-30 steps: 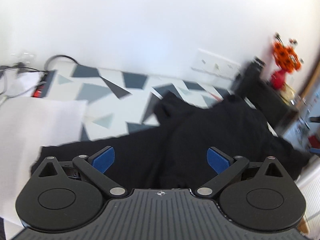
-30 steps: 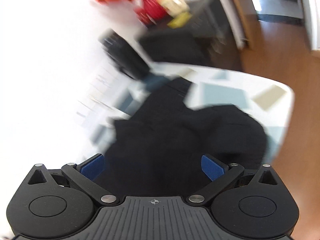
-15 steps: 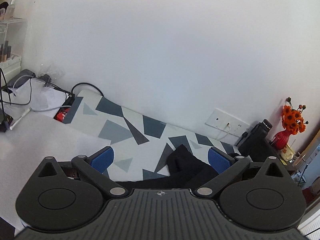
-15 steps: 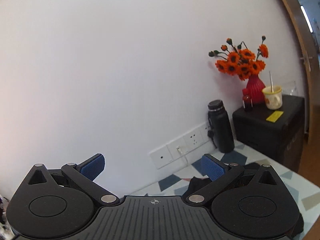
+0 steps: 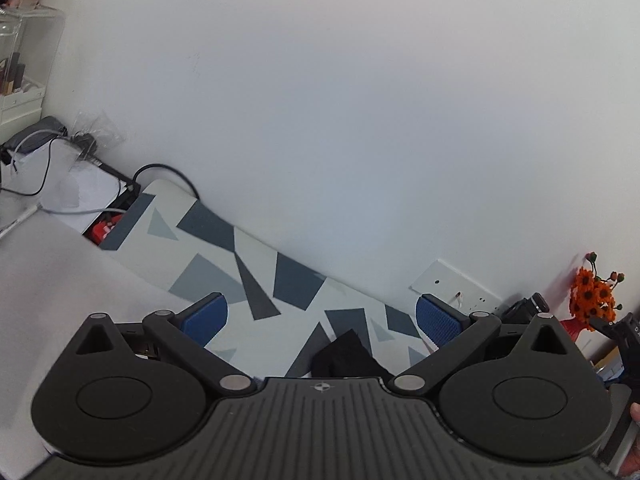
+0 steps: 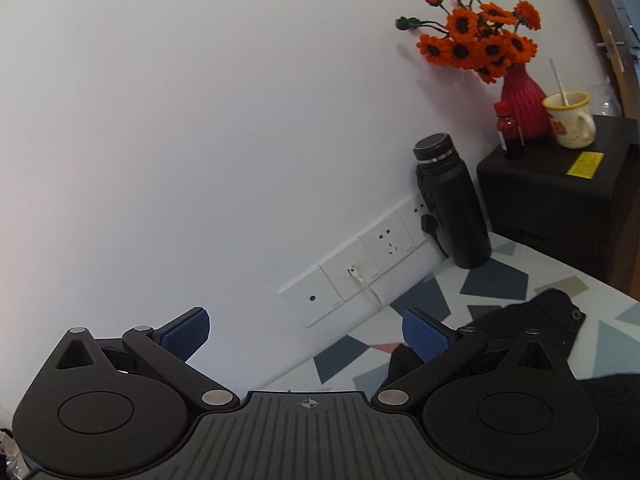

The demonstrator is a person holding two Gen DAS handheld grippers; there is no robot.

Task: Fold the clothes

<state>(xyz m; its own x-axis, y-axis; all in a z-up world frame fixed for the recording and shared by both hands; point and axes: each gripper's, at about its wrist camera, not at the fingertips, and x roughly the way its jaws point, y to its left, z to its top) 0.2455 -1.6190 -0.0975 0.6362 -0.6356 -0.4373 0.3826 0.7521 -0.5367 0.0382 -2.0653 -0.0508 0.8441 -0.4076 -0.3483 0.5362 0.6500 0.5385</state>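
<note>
Grippers both tilt up toward the wall: left gripper (image 5: 322,320) and right gripper (image 6: 306,334) gape wide, empty, above the black garment (image 6: 532,328) on the tabletop (image 5: 280,320).

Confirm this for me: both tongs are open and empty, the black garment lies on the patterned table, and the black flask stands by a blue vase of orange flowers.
One detail is wrong. The vase is red, not blue, as the right wrist view shows. The rest holds: left tongs and right tongs are open and empty, the black garment lies on the patterned table, and the black flask stands nearby.
</note>
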